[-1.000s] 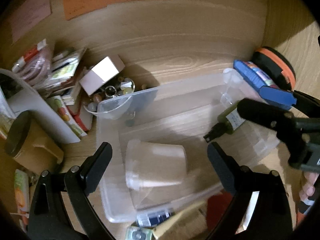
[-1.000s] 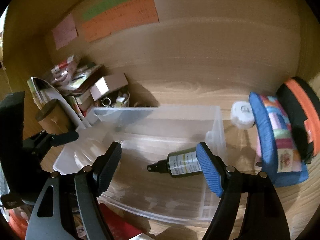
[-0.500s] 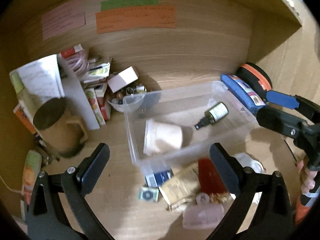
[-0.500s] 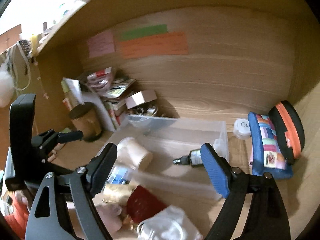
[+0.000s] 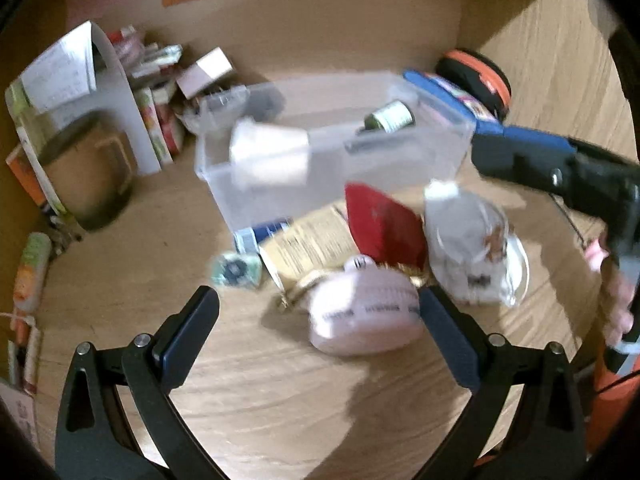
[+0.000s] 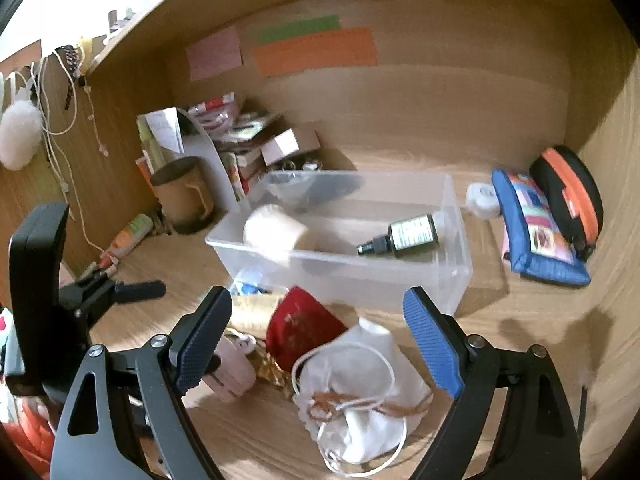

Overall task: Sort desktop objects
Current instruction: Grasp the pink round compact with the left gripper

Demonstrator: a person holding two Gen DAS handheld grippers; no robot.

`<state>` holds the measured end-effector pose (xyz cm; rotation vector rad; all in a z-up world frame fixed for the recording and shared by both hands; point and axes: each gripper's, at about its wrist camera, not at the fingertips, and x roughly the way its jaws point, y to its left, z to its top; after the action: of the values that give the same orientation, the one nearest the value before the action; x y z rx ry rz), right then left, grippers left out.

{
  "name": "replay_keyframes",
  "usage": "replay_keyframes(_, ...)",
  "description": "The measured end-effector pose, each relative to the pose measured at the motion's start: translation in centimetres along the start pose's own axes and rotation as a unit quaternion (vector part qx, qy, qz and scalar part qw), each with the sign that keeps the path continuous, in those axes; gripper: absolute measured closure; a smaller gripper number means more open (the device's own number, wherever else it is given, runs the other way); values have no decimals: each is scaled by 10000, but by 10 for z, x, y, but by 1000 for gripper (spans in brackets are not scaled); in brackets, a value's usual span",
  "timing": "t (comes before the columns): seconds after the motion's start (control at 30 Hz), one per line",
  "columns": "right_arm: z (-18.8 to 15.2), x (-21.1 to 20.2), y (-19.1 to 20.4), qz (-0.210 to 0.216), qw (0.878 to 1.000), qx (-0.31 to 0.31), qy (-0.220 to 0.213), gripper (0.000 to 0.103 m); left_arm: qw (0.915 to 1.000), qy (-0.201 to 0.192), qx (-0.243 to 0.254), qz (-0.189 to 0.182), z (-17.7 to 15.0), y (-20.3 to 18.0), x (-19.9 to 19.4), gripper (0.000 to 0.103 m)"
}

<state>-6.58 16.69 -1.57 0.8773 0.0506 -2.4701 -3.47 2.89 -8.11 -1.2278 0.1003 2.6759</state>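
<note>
Looking down from the left wrist camera, the left tongs stand wide apart at the bottom of the frame with nothing between their pads, above a wooden surface. Just above them, near the centre, lies a pale pink case, close beside the right-hand pad; whether it touches the pad is unclear. Above it sit a red pouch, a tan printed packet and, to the right, a white drawstring bag. A clear plastic bin fills the upper centre; inside it a white cup lies on its side at left and a dark spray bottle lies at right. A brown mug stands at the left edge. The right tongs reach in from the right edge.

From the right wrist camera, the right tongs are also apart and empty at the bottom of the frame. Between and below them in the picture lie the white drawstring bag and the red pouch. The clear plastic bin sits in the centre, holding the white cup and the dark spray bottle. A blue patterned pouch and a black and orange case rest at the right. The brown mug stands at left, and coloured paper notes are stuck on the back wall. The left tongs' black frame shows at the left edge.
</note>
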Motion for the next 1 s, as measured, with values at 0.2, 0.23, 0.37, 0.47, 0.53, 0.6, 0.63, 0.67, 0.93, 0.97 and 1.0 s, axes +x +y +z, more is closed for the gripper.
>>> replay_keyframes(0.2, -12, 4, -17, -61, 9996, 215, 168, 17, 9999, 64, 31, 145, -11, -8, 13, 1)
replay_keyframes(0.23, -14, 3, -19, -82, 9996, 234, 167, 17, 9998, 54, 35, 176, -12, -9, 14, 1)
replay_keyframes(0.37, -27, -3, -29, -74, 9991, 348, 232, 17, 9997, -25, 12, 225, -13, -7, 16, 1)
replay_keyframes(0.47, -35, -6, -31, -157, 9990, 310, 297, 17, 9998, -71, -74, 192, -15, -4, 16, 6)
replay_keyframes(0.53, -34, -6, -28, -185, 9991, 227, 309, 17, 9999, -4, -139, 76, -18, -2, 18, 21)
replay_keyframes(0.6, -28, -3, -22, -165, 9994, 77, 306, 17, 9998, 103, -193, -43, -21, 0, 20, 35)
replay_keyframes(0.63, -25, -1, -18, -130, 9995, 12, 304, 17, 9997, 138, -219, -36, -23, 0, 21, 41)
replay_keyframes(0.67, -21, 3, -12, -72, 9995, -106, 303, 17, 9995, 164, -255, -25, -25, 2, 22, 41)
replay_keyframes(0.93, -7, 65, 26, 250, 9908, -990, 884, 19, 9977, 118, -668, -68, -32, 29, 14, 42)
replay_keyframes(0.97, -7, 71, 26, 268, 9897, -998, 988, 20, 9973, 121, -715, -70, -33, 32, 14, 42)
replay_keyframes(1.0, -7, 78, 26, 280, 9883, -1011, 1103, 22, 9972, 118, -740, -70, -33, 34, 14, 42)
